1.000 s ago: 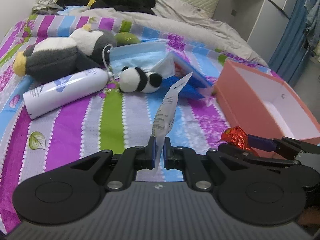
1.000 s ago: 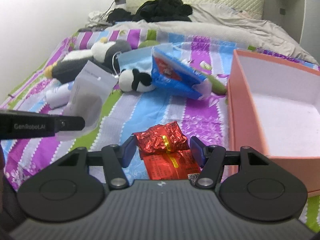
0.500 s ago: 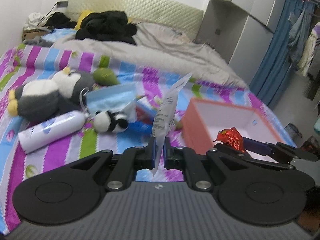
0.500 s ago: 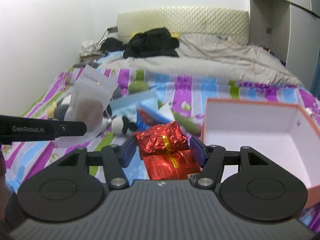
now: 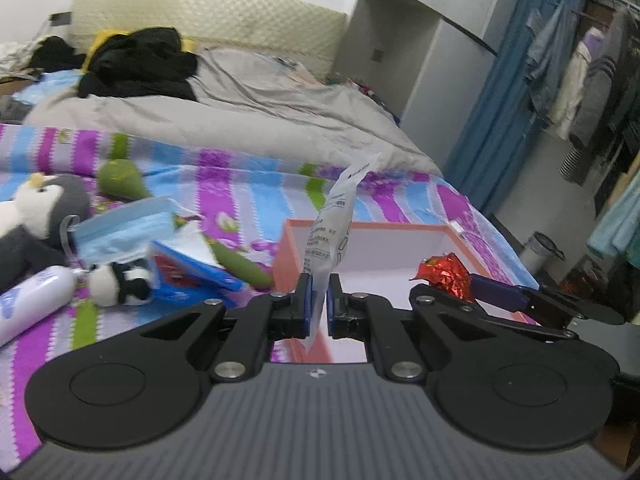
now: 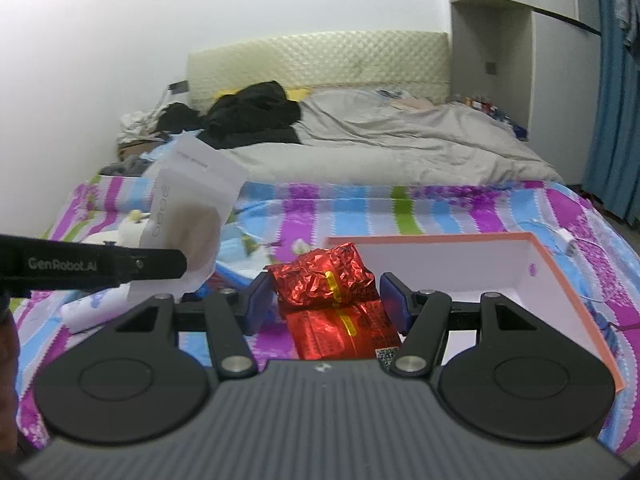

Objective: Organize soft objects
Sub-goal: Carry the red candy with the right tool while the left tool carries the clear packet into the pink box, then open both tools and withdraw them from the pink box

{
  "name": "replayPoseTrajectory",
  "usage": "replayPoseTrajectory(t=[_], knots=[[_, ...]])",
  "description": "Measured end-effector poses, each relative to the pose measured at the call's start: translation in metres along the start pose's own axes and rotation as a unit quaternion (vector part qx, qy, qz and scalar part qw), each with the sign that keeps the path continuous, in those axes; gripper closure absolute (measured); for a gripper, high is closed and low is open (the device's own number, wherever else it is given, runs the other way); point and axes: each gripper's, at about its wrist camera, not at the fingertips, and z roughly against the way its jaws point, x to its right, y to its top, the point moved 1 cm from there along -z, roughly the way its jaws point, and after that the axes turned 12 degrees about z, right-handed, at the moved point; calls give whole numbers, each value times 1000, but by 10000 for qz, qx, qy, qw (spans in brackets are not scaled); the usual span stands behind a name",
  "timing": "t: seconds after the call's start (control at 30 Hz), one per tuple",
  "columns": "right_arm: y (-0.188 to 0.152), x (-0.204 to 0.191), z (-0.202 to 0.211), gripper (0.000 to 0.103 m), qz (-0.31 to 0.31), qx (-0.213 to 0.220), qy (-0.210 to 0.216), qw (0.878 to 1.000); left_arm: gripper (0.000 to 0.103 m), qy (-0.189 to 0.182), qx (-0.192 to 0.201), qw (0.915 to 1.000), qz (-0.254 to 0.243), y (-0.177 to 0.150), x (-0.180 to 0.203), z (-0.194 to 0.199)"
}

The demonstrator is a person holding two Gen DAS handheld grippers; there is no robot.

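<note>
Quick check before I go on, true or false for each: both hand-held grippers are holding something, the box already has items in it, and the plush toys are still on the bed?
1. The left hand-held gripper pinches a white pouch. True.
2. The right hand-held gripper is empty. False: it holds a red foil packet.
3. The pink box holds plush toys. False: what shows of its inside is bare.
4. The panda plush lies on the striped bedspread. True.
</note>
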Motion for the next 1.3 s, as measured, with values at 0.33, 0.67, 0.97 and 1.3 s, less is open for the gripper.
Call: replayPoseTrajectory(t=[0.33, 0.67, 0.97, 1.3], knots=[[-32, 66, -42, 40, -462, -740, -385, 9954, 94, -239, -779, 9963, -255, -16, 41, -100], [-81, 113, -93, 40, -953, -1601, -493, 9813, 94, -60, -1599, 9862, -423, -32, 50, -189], [-101, 132, -111, 36, -1229, -1825, -478, 9743, 86, 29, -1904, 9806, -471, -39, 53, -214], [-91, 132, -92, 31, -1272, -1643, -430, 9772, 63, 54, -1522, 9864, -617, -32, 60, -175]])
